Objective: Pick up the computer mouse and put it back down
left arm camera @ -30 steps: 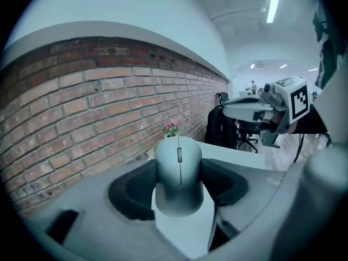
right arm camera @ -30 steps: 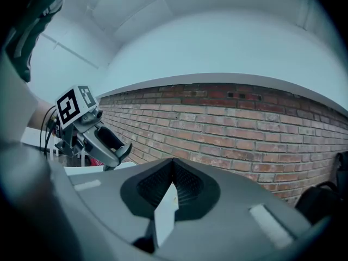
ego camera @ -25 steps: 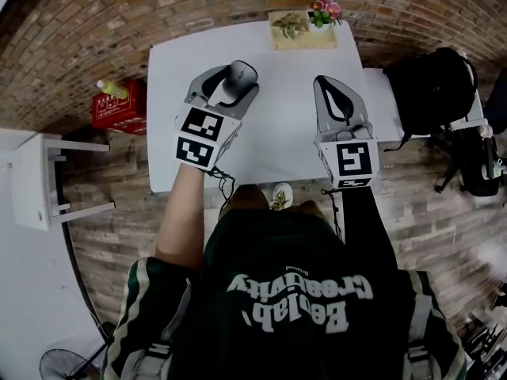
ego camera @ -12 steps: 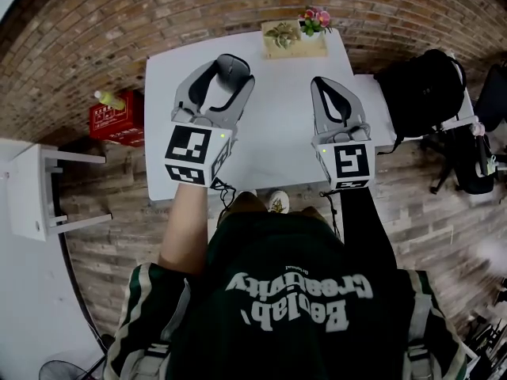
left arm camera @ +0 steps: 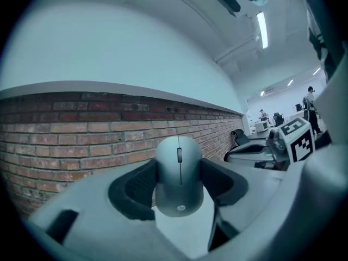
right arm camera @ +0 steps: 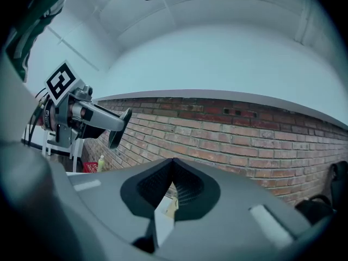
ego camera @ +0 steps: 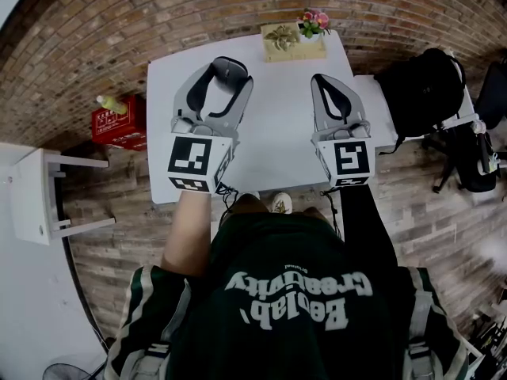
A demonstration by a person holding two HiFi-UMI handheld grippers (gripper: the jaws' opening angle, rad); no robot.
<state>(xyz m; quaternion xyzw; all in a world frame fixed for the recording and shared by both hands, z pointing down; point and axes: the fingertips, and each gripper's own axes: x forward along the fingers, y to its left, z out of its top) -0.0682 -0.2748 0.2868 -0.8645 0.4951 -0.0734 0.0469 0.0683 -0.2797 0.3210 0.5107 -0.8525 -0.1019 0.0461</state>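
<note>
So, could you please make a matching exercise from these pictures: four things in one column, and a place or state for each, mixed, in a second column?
1. computer mouse
2. right gripper
3. red crate
4. pink flowers

a. at the far edge of the table
b. between the jaws of the left gripper
c. jaws together, nothing held
d. on the floor, left of the table

Pairs: 1-b, 2-c, 3-d, 4-a
</note>
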